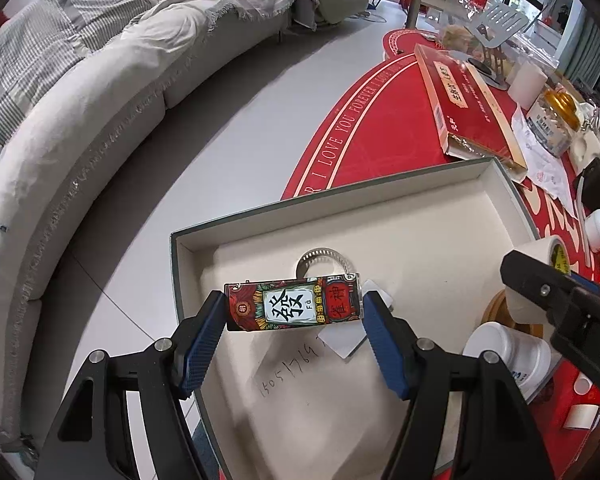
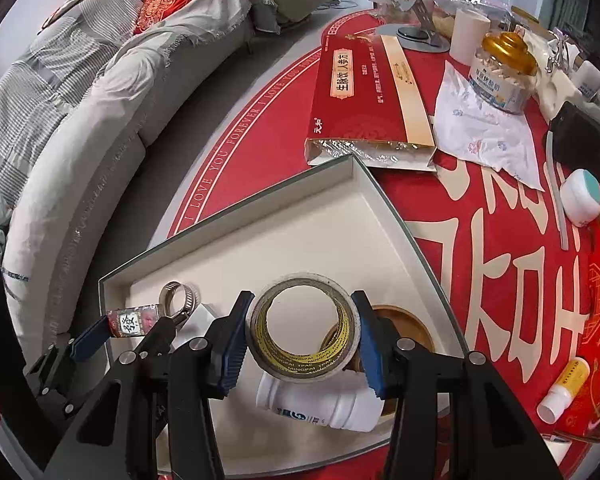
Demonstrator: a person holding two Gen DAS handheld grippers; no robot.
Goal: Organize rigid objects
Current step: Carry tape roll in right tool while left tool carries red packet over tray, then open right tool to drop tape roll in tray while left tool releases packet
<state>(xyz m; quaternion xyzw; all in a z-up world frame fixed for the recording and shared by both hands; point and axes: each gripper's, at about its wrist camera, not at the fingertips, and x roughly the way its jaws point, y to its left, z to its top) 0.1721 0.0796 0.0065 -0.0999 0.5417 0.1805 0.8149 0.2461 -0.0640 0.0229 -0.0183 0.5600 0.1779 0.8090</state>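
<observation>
Shallow cardboard box (image 1: pixel 496 184), white inside with grey-green walls, sits on the red printed table mat (image 1: pixel 364 136); handwritten digits "15051769" are legible on its floor, and the mat's curved border reads "I LOVE YOU FOREVER". Beyond its far corner lies a long red carton (image 2: pixel 364 92) with Chinese characters on a cream label, its long axis running away from the cameras. Right gripper (image 2: pixel 302 336) pinches a roll of tape (image 2: pixel 304 340) across its outer diameter, the core hole facing the camera; repeated "MINGPAI" print shows on the yellow inner face. The roll hangs over the box's near right area, above a white plastic bottle (image 2: pixel 320 404) lying on its side and a round wooden lid or coaster (image 2: pixel 404 328). Left gripper (image 1: pixel 294 312) clamps a decorated rectangular lighter-like case (image 1: pixel 292 304) by its two short ends, long axis horizontal between the fingers; its face carries the large character 發 with "FA" beside it. It is held above the box's near left part. Behind it a metal hose clamp (image 1: pixel 320 260) lies on the box floor.
</observation>
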